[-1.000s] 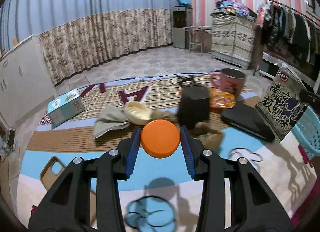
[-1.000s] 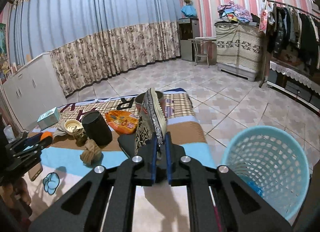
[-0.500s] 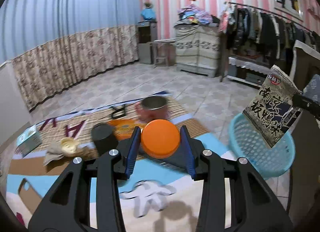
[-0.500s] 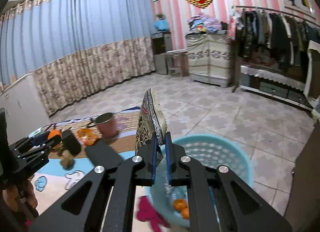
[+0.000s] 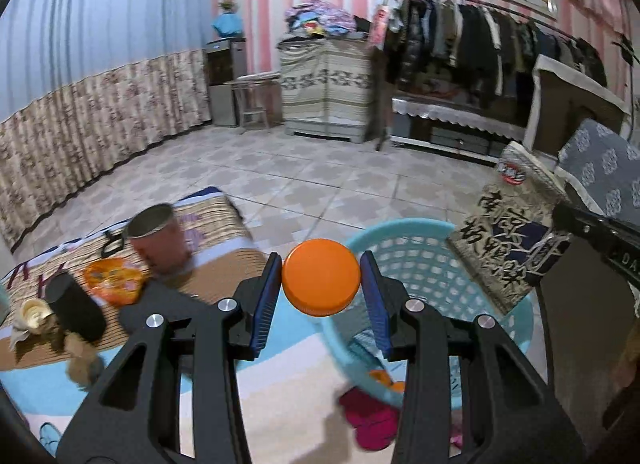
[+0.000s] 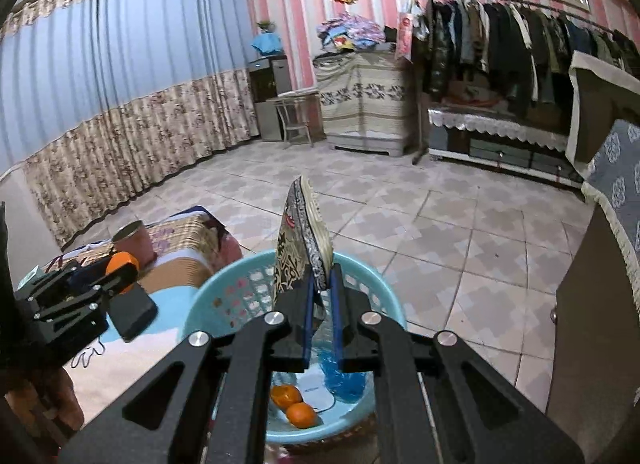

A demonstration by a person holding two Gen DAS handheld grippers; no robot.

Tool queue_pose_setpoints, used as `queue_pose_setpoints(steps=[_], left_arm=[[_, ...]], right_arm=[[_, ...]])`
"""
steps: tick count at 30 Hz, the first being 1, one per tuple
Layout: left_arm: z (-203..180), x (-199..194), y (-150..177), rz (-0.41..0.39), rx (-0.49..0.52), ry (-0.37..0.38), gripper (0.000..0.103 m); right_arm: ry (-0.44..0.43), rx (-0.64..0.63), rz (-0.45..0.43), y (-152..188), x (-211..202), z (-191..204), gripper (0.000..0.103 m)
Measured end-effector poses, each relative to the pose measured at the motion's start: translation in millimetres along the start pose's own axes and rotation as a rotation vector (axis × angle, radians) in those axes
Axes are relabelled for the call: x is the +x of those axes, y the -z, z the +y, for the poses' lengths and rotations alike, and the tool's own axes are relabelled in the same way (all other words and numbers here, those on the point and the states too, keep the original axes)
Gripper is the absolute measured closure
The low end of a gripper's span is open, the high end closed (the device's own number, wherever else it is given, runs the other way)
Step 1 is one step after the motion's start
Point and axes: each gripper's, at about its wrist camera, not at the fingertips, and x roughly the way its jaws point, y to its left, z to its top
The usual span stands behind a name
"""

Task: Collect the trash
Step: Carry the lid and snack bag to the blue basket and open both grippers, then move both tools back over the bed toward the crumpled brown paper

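Right now the left gripper (image 5: 321,284) is closed on one orange cap (image 5: 321,277), its blue pads pressed against both sides of the cap, and it hangs just at the near rim of the light-blue basket (image 5: 416,232). The right gripper (image 6: 321,306) is clamped nearly flat on one printed snack bag (image 6: 302,240), which stands upright between the pads directly above the basket's opening; in the left view the same bag (image 5: 506,236) hangs over the basket's far right side.

Inside the basket lie two oranges (image 6: 295,404), a crumpled blue wrapper (image 6: 342,374) and a whitish scrap under them. The basket sits on the tiled floor (image 6: 440,232), touching the edge of the low table (image 5: 216,223) with its patterned cloth.

On the table, counted from the left view: one pink cup (image 5: 158,238) standing upright, one orange snack packet (image 5: 112,280) just beside it, one black cylinder (image 5: 74,310), one flat black pouch (image 5: 160,310) nearest the basket, one small cream lid (image 5: 34,314) and one brown crumpled wad (image 5: 82,368). None of them lies between the grippers and the basket.

A red scrap (image 5: 370,420) lies at the basket's foot. A dark cabinet (image 6: 592,324) stands close on the right.
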Motion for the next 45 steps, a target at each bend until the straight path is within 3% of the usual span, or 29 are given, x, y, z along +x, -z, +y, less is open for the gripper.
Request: queue_pose_setpoints(steps=[11, 17, 24, 30, 37, 38, 40, 41, 45], left_arm=[[-26.3, 46.9, -3.6, 0.071, 0.016, 0.054, 0.063], [-25.8, 45.2, -2.2, 0.055, 0.027, 0.020, 0.039], [-7.2, 25.3, -12.2, -0.006, 0.033, -0.056, 0.021], [19.2, 6.9, -22.1, -0.047, 0.003, -0.121, 0.012], [37.9, -4.1, -26.7, -0.063, -0.010, -0.159, 0.010], [40.2, -6.2, -26.8, -0.066, -0.011, -0.166, 0.010], [45.0, -10.0, -26.6, -0.069, -0.015, -0.174, 0.009], [48.9, -13.0, -25.9, -0.070, -0.019, -0.179, 0.008], [61.7, -20.8, -22.6, -0.071, -0.030, -0.195, 0.007]], right_arm=[[0.014, 0.046, 0.026, 10.4, 16.8, -19.0, 0.095], [0.023, 0.048, 0.036, 13.6, 20.5, -18.2, 0.095], [0.023, 0.045, 0.055, 19.3, 27.2, -12.7, 0.095], [0.015, 0.047, 0.063, 25.1, 34.8, -5.4, 0.095], [0.029, 0.028, 0.092, 20.8, 54.2, 7.5, 0.092], [0.032, 0.030, 0.102, 20.6, 57.9, 9.3, 0.089], [0.029, 0.038, 0.118, 21.6, 64.0, 12.7, 0.068], [0.030, 0.040, 0.120, 21.5, 65.5, 13.7, 0.051], [0.030, 0.037, 0.148, 24.6, 72.6, 18.3, 0.042]])
